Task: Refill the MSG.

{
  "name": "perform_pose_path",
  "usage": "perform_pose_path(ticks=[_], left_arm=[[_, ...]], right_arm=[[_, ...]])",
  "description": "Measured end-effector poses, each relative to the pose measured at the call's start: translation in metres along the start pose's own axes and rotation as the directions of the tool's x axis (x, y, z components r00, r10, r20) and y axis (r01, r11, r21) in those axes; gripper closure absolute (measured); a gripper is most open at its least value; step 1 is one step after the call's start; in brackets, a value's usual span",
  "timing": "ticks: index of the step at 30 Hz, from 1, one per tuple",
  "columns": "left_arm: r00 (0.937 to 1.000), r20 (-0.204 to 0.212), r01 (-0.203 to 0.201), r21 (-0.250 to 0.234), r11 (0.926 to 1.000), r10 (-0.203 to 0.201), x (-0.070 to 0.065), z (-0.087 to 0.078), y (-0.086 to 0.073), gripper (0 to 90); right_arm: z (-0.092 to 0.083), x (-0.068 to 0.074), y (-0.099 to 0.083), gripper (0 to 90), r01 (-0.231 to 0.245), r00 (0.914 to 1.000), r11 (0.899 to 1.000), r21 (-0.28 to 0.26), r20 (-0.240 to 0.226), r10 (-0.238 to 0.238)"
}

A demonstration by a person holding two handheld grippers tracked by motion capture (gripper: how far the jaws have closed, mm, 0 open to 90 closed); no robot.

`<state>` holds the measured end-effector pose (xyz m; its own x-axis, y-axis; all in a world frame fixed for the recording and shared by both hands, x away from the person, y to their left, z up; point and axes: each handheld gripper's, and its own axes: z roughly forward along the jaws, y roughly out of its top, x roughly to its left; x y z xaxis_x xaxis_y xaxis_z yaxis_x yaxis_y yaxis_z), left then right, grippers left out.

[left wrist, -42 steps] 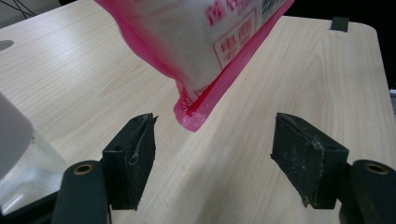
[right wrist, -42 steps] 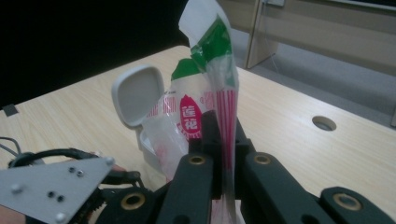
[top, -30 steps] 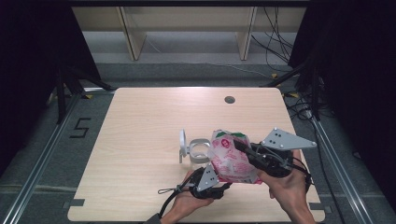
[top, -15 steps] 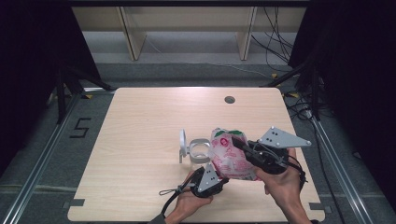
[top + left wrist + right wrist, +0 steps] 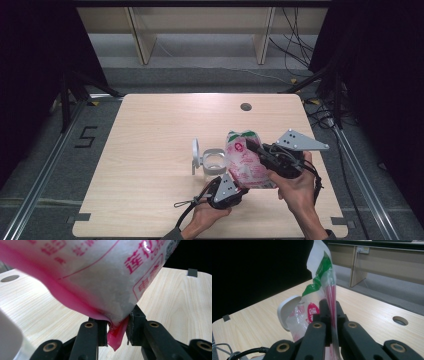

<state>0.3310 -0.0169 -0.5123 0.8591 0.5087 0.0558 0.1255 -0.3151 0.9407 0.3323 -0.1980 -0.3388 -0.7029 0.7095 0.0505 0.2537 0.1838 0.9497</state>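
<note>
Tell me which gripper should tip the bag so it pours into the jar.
Left, probably. The left gripper pinches the bag's bottom corner, so raising it tips the contents forward. The right gripper clamps the bag near its top and can steady the opening beside the jar.

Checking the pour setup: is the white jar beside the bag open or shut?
Open. The high view shows the jar with its lid swung up at its left and the mouth uncovered beside the bag.
</note>
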Motion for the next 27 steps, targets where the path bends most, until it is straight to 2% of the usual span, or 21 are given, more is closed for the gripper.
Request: perform_pose_path(ticks=[2, 3, 5, 7, 9, 12, 13, 14, 15, 18, 19, 20, 21, 23, 25, 27], left_arm=[[1.0000, 0.005, 0.009, -0.009, 0.9999, -0.009, 0.000, 0.003, 0.001, 73.6], [0.9999, -0.012, -0.002, -0.008, 1.0000, 0.002, -0.001, 0.004, 0.003, 73.7], [0.9995, -0.022, 0.023, -0.026, 0.9994, -0.024, -0.002, 0.006, 0.004, 73.8], [0.9995, 0.010, 0.030, -0.036, 0.9989, -0.030, -0.002, 0.010, 0.005, 73.8], [0.9991, -0.012, 0.040, -0.031, 0.9987, -0.040, -0.005, 0.011, 0.007, 73.8], [0.9975, -0.001, 0.071, -0.063, 0.9955, -0.071, -0.005, 0.015, 0.008, 73.9], [0.9977, -0.015, 0.065, -0.048, 0.9967, -0.066, -0.006, 0.015, 0.009, 73.9], [0.9981, -0.012, 0.060, -0.059, 0.9964, -0.061, -0.006, 0.015, 0.009, 73.9], [0.9981, -0.024, 0.056, -0.050, 0.9972, -0.057, -0.007, 0.014, 0.010, 73.9], [0.9969, -0.037, 0.067, -0.068, 0.9955, -0.070, -0.007, 0.015, 0.009, 73.9], [0.9978, -0.050, 0.042, -0.055, 0.9976, -0.044, -0.007, 0.013, 0.010, 73.9], [0.9978, -0.053, 0.036, -0.059, 0.9976, -0.039, -0.007, 0.013, 0.010, 73.9], [0.9979, -0.052, 0.036, -0.063, 0.9973, -0.039, -0.007, 0.013, 0.009, 73.9], [0.9976, -0.047, 0.049, -0.069, 0.9964, -0.052, -0.007, 0.015, 0.009, 74.0], [0.9978, -0.037, 0.052, -0.086, 0.9949, -0.056, -0.007, 0.016, 0.008, 74.0], [0.9975, -0.030, 0.061, -0.087, 0.9943, -0.064, -0.007, 0.017, 0.009, 74.0]], right_arm=[[0.003, -0.001, 0.001, 90.0, -0.010, 0.9999, 1.000, -0.001, -0.003, 0.010], [0.004, -0.003, 0.002, 90.0, -0.006, 1.0000, 1.000, -0.002, -0.004, 0.006], [0.004, -0.006, 0.006, 90.0, -0.010, 1.0000, 1.000, 0.001, 0.002, 0.010], [0.004, -0.007, 0.009, 90.0, -0.020, 0.9998, 1.000, 0.022, 0.011, 0.019], [0.006, -0.009, 0.010, 90.0, -0.011, 0.9998, 0.999, 0.031, 0.016, 0.011], [0.009, -0.010, 0.013, 90.0, -0.016, 0.9998, 1.000, 0.026, 0.009, 0.015], [0.010, -0.011, 0.013, 90.0, -0.011, 0.9999, 1.000, 0.021, 0.007, 0.011], [0.010, -0.010, 0.014, 90.0, -0.031, 0.9994, 0.999, 0.031, 0.017, 0.031], [0.011, -0.011, 0.015, 90.0, -0.019, 0.9998, 0.999, 0.030, 0.006, 0.018], [0.012, -0.011, 0.017, 90.0, -0.028, 0.9996, 0.999, 0.035, 0.010, 0.027], [0.014, -0.013, 0.017, 90.0, -0.008, 1.0000, 1.000, 0.026, 0.000, 0.008], [0.015, -0.012, 0.017, 90.0, -0.030, 0.9996, 0.999, 0.034, -0.002, 0.030], [0.016, -0.012, 0.018, 90.0, -0.016, 0.9999, 0.999, 0.037, -0.004, 0.017], [0.017, -0.012, 0.019, 90.0, -0.024, 0.9997, 0.999, 0.046, 0.006, 0.024], [0.020, -0.013, 0.019, 90.0, -0.016, 0.9998, 0.999, 0.036, -0.008, 0.016], [0.020, -0.012, 0.020, 90.0, -0.014, 0.9999, 0.999, 0.048, 0.006, 0.014]])
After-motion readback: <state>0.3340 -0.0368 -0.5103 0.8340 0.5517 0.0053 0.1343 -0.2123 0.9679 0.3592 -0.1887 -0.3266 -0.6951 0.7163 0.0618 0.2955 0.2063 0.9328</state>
